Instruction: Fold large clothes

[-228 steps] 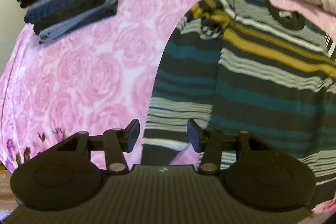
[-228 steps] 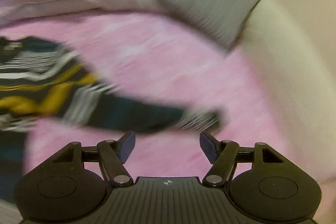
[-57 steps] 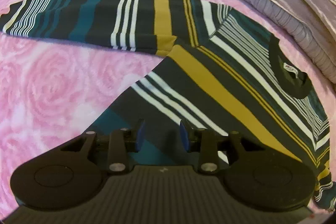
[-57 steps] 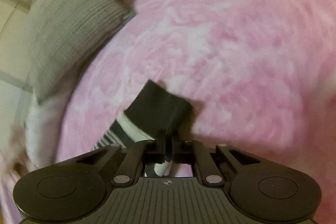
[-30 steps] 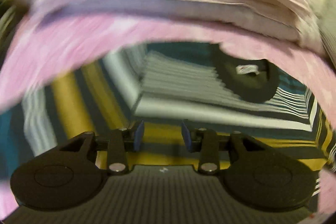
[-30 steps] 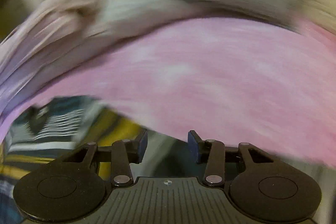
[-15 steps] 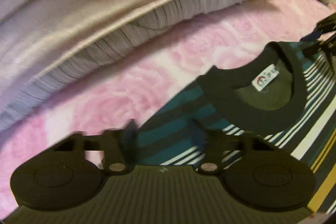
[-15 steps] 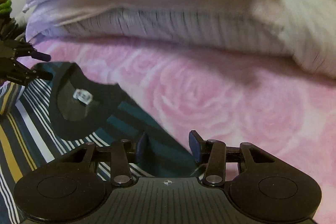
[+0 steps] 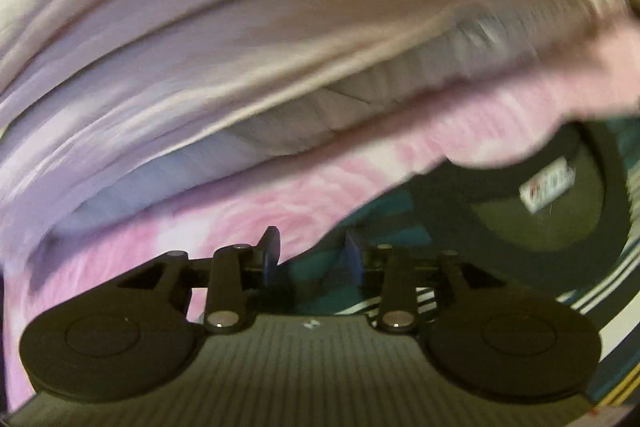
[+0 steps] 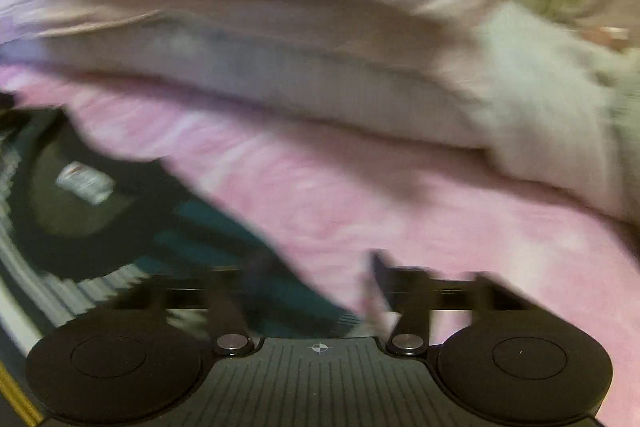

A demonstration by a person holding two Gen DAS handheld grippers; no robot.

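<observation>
Both tools over striped sweater (image 9: 404, 223) shoulders on bed (image 9: 240, 211); left tool (image 9: 311, 253) opening, right tool (image 10: 316, 279) opening wide, neither pinching.

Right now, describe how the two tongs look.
Both tongs are matte black. Each has two round discs flanking a ribbed centre plate, with linkage arms on silver pivot screws. The left tongs have blue pads and a small white mark on the plate; the right tongs bear a white crosshair mark.

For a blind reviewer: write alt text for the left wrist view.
The left gripper, jaws opening with nothing pinched, hovers over the shoulder edge of a striped sweater lying on a pink rose-print bedsheet. The sweater's dark collar and label show at right; pale folded bedding fills the blurred background.
</observation>
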